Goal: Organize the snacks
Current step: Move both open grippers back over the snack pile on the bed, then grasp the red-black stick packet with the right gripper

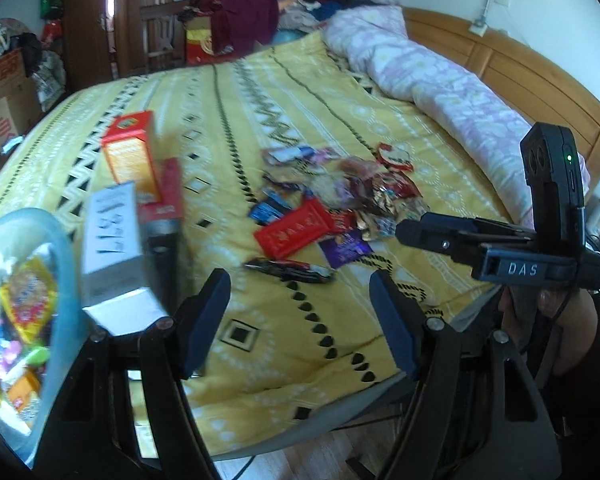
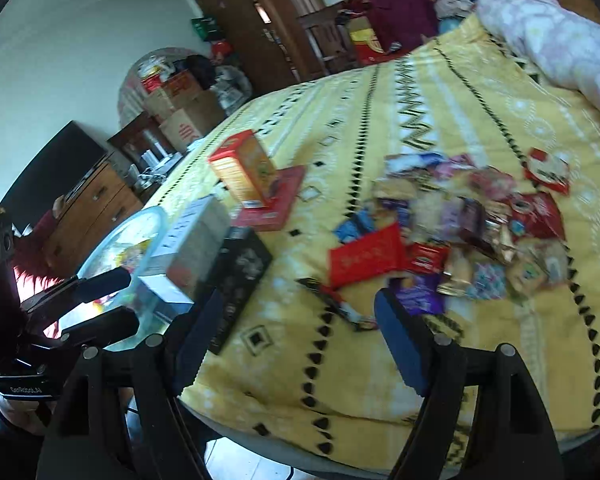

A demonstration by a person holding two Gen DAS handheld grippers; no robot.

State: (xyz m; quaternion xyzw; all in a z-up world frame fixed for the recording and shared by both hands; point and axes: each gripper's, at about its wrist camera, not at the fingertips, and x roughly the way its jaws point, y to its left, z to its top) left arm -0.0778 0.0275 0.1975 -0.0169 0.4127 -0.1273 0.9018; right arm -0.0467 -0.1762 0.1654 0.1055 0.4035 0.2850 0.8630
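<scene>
Both the left gripper (image 1: 300,320) and right gripper (image 2: 288,344) hover wide open and empty over light, crinkly, slippery snack packets (image 1: 340,200), best pinched by an edge.

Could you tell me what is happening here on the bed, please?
A person holds a pair of tongs in each hand over a yellow bedspread. Both the left tongs and right tongs are open and empty. Loose snack packets lie heaped mid-bed; boxes and a clear tub of snacks sit beside them.
</scene>
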